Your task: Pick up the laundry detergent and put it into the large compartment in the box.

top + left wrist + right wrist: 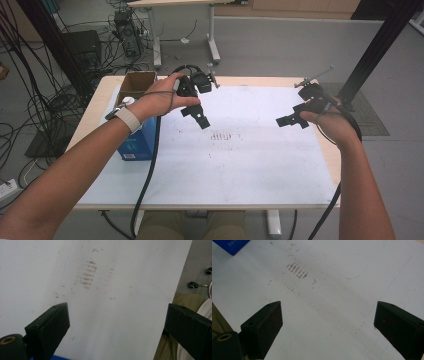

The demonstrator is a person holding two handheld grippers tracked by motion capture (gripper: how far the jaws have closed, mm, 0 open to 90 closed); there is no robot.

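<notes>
Two grippers: both up off the worktop [280, 180], both empty.
Left gripper [200, 116]: my jaws are spread wide, nothing between them; in the left gripper view they frame bare white sheet.
Right gripper [290, 121]: jaws spread just as wide, nothing pinched; right gripper view shows white sheet between them too.
Nearest thing: blue box [140, 142], resting at the left edge of the worktop, under my left forearm.
Direction from jaws: box lies behind and left of the left jaws, toward my body; well apart from the right jaws, across the sheet.
Nearer hand: left, clearly. Right would have to cross the whole sheet.
Long axis: partly hidden by my arm, so I cannot tell the full outline; visible side runs roughly front-to-back along the worktop edge.
Look of box: saturated blue, white print on one face, a corner of it shows at the top left of the right gripper view [233, 245]. Reads as light cardboard, my guess.
Neighbour: open brown carton [137, 85] just beyond the box, far left corner.
Sheet: reddish scuff marks [223, 136] mid-sheet, between the two grippers.
Next move, my call: pull left gripper back and rotate toward the box before closing.
</notes>
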